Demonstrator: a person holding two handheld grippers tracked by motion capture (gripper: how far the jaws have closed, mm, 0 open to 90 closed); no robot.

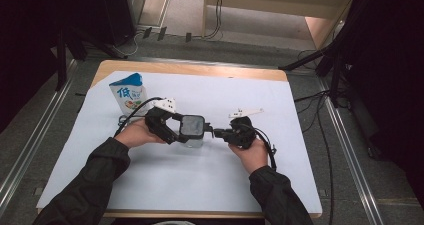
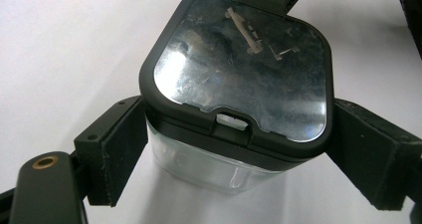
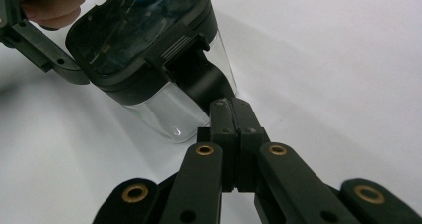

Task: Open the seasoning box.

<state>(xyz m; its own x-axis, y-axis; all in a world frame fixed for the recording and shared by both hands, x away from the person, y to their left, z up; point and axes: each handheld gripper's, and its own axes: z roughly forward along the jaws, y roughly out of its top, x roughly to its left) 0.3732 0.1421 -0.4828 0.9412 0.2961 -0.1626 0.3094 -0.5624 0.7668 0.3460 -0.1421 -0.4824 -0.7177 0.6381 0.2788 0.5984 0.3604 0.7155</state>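
A clear plastic jug with a black lid and a black handle (image 1: pixel 192 130) stands on the white sheet, a little in front and to the right of the blue-and-white carton (image 1: pixel 128 92). Its rounded-square lid, a glossy see-through pane in a black rim, is closed. The jug leans slightly, handle pointing right.

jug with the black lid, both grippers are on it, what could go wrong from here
1. The left gripper clamps the smooth clear wall of the jug just under the lid; it could slip or twist out.
2. The right gripper pinches only the thin black handle, so a pull may tilt the jug rather than free anything.
3. The milk carton stands close behind the left hand; a jerk back could knock it over.
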